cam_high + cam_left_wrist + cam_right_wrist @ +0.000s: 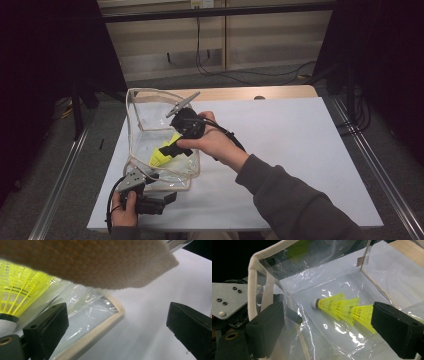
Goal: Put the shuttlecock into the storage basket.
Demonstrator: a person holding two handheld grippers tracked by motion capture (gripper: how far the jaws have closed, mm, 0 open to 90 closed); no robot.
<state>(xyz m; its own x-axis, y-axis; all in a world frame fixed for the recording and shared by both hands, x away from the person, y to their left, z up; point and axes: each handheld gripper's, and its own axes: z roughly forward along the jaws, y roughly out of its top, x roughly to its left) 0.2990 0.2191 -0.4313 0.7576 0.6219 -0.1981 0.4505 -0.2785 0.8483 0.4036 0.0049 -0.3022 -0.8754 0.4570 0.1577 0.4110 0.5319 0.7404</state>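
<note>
Shuttlecocks lie inside a clear plastic pouch with a cream fabric-bound rim (131,150) that stands open on the white tabletop (280,150). Starting at the left, the left gripper (170,197) sits low at the near edge of the table, held in the person's left hand (125,210), with its grey three-cornered plate just beside the pouch's near corner. In the left gripper view its two black jaws stand spread wide apart, nothing pressed between them; the cream binding and crinkled film of the pouch's lower corner run between them over the white surface, and a yellow mesh skirt shows through the film at the left, above the left jaw. A broad strip of woven cream binding crosses the top of that view, close to the camera.

Moving right, the stack of yellow plastic-mesh shuttlecocks with a white cork tip (337,306) rests on the pouch's floor, lying on its side, cork end pointing away from the right jaw. The right gripper (167,150), held in the person's right hand (215,142), reaches into the pouch's mouth from above. Its jaws are open wide; the skirt of the nearest shuttlecock lies just beside the right-hand jaw, and no pad presses on it. Further right the tabletop runs on under the grey sleeve (295,200).
</note>
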